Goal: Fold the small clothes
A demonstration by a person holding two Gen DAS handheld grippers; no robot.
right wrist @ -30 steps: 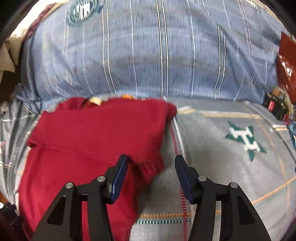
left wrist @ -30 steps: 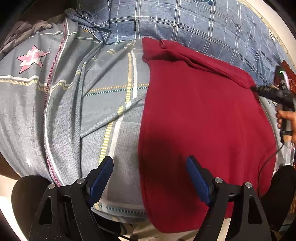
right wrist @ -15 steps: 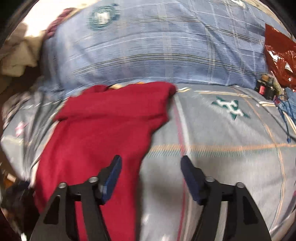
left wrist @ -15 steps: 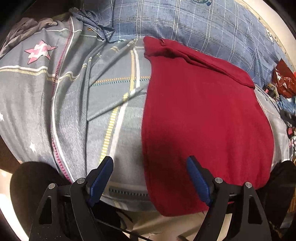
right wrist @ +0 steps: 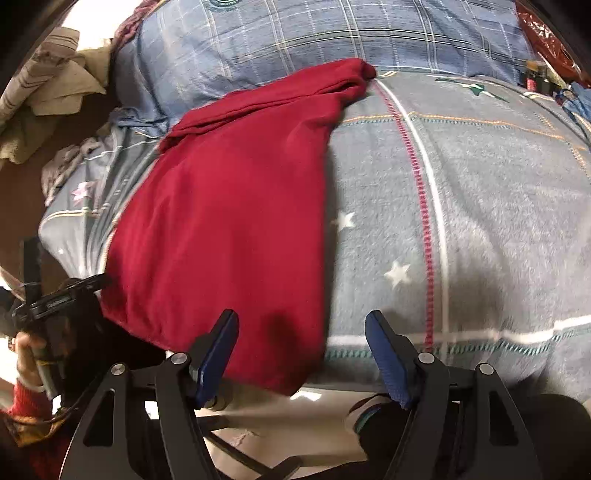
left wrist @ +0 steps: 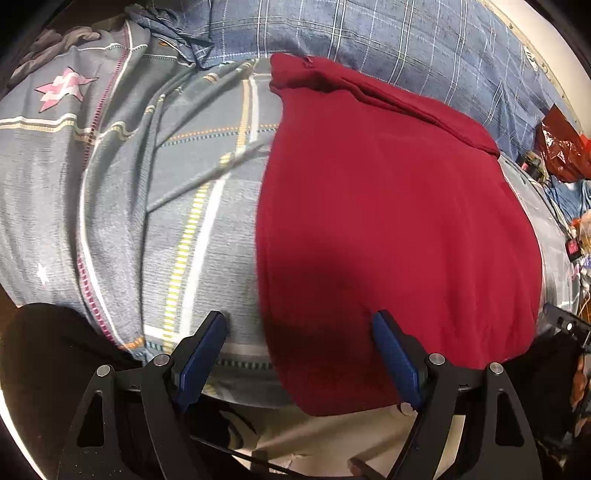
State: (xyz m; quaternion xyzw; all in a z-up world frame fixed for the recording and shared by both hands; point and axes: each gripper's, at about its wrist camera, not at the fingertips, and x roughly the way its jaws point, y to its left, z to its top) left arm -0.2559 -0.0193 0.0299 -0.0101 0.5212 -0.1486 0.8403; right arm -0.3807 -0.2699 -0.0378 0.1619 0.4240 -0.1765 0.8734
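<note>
Looking through left wrist: red garment lying flat on grey star-print bedspread, far end against blue plaid pillow. Left gripper jaws spread, empty, straddling garment's near left edge.

Right wrist: right gripper jaws just widened, nothing between pads, over garment's near right corner. Left hand at left.

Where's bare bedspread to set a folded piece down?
Widest free patch: grey bedspread right of the red garment, below the blue plaid pillow. Smaller wrinkled patch on the garment's other side. Crowded: clutter by the red bag along the far-right edge.
</note>
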